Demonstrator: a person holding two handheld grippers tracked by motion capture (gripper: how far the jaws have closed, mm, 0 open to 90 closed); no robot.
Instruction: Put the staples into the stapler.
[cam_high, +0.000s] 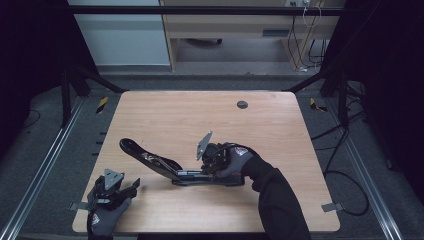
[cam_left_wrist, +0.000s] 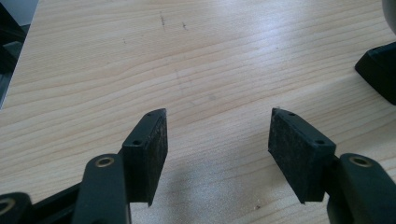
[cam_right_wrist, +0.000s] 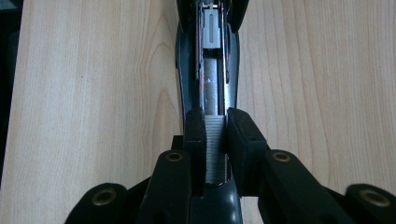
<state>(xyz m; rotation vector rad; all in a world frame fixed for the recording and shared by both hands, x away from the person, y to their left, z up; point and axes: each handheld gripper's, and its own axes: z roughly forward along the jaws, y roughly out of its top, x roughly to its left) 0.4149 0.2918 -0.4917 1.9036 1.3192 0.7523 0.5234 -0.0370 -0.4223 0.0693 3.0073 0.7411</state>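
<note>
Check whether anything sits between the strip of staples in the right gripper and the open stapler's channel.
Nothing visible does. The right gripper holds the strip of staples directly over the open stapler, in line with its bare metal channel.

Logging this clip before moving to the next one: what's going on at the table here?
A person is loading a black stapler that lies opened up on the light wooden table. The right gripper has its fingers closed on a silver strip of staples, held over the stapler's metal channel. The left gripper rests apart near the table's front left corner, its fingers wide open with nothing between them, just bare wood.
</note>
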